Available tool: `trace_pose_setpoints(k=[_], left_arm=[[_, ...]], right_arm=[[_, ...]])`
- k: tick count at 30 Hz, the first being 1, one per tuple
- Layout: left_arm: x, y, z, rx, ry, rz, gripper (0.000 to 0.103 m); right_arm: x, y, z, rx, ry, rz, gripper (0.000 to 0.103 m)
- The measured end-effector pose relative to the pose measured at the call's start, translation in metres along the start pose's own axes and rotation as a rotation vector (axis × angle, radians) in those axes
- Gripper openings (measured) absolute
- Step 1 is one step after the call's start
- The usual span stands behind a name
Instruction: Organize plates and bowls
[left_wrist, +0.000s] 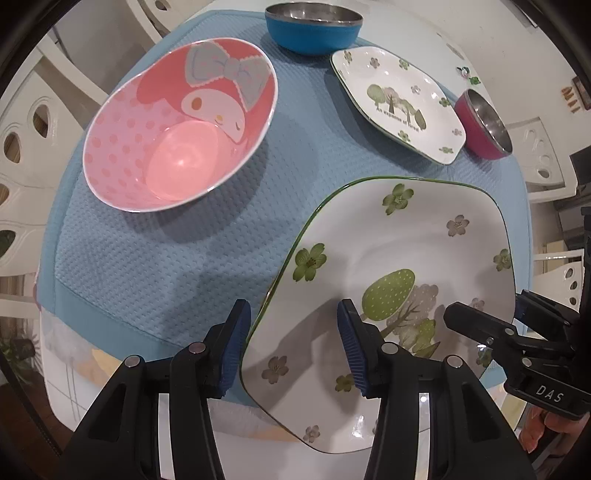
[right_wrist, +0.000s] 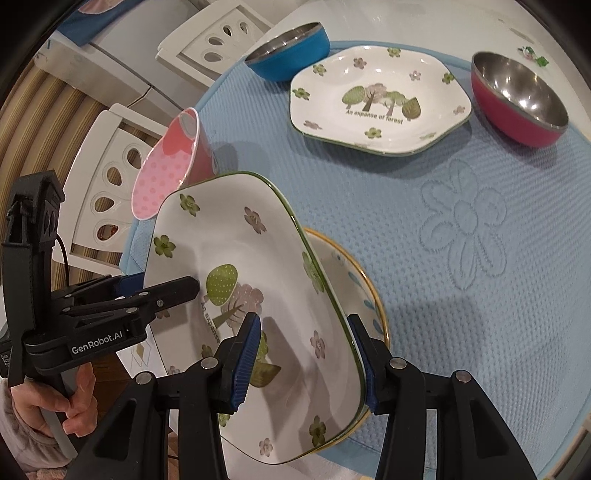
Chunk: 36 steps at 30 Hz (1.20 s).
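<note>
Both grippers grip the large floral plate (right_wrist: 258, 295) by opposite rims: the left gripper (left_wrist: 293, 345) pinches its left edge, the right gripper (right_wrist: 304, 363) its right edge. That plate tilts above a yellow-rimmed bowl (right_wrist: 369, 291) on the blue mat (right_wrist: 461, 221). Empty on the mat sit a pink cartoon bowl (left_wrist: 177, 129), a small floral plate (left_wrist: 399, 103), a blue steel-lined bowl (left_wrist: 314, 27) and a magenta steel-lined bowl (right_wrist: 517, 99).
</note>
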<state>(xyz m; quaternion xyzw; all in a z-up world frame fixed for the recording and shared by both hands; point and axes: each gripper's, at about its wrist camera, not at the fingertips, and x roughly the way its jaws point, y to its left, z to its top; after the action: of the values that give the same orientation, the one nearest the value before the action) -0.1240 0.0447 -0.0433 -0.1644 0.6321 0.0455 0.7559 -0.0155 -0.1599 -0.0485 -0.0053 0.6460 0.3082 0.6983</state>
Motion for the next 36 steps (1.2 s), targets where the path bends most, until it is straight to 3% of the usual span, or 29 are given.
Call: trace_pose_setpoints(k=[15, 20, 21, 24, 27, 32, 36], left_arm=[[0.014, -0.010, -0.004, 0.071, 0.038, 0.050, 0.045], [0.016, -0.016, -0.003, 0.105, 0.029, 0.071, 0.045], [0.016, -0.019, -0.002, 0.114, 0.026, 0.067, 0.044], [0.012, -0.036, -0.002, 0.150, 0.014, -0.041, 0.044], [0.016, -0.054, -0.005, 0.224, 0.004, 0.052, 0.043], [0.023, -0.041, -0.002, 0.173, 0.039, 0.058, 0.043], [0.016, -0.037, 0.000, 0.168, 0.023, 0.085, 0.045]], right_arm=[[0.024, -0.003, -0.017, 0.026, 0.065, -0.062, 0.047], [0.030, -0.002, -0.014, 0.065, 0.061, -0.037, 0.047], [0.030, -0.002, -0.014, 0.063, 0.063, -0.052, 0.047], [0.034, 0.001, -0.012, 0.056, 0.068, -0.060, 0.047], [0.036, -0.001, -0.014, 0.059, 0.069, -0.081, 0.044], [0.031, -0.010, -0.018, 0.104, 0.040, -0.040, 0.044], [0.024, -0.011, -0.020, 0.071, 0.033, -0.072, 0.044]])
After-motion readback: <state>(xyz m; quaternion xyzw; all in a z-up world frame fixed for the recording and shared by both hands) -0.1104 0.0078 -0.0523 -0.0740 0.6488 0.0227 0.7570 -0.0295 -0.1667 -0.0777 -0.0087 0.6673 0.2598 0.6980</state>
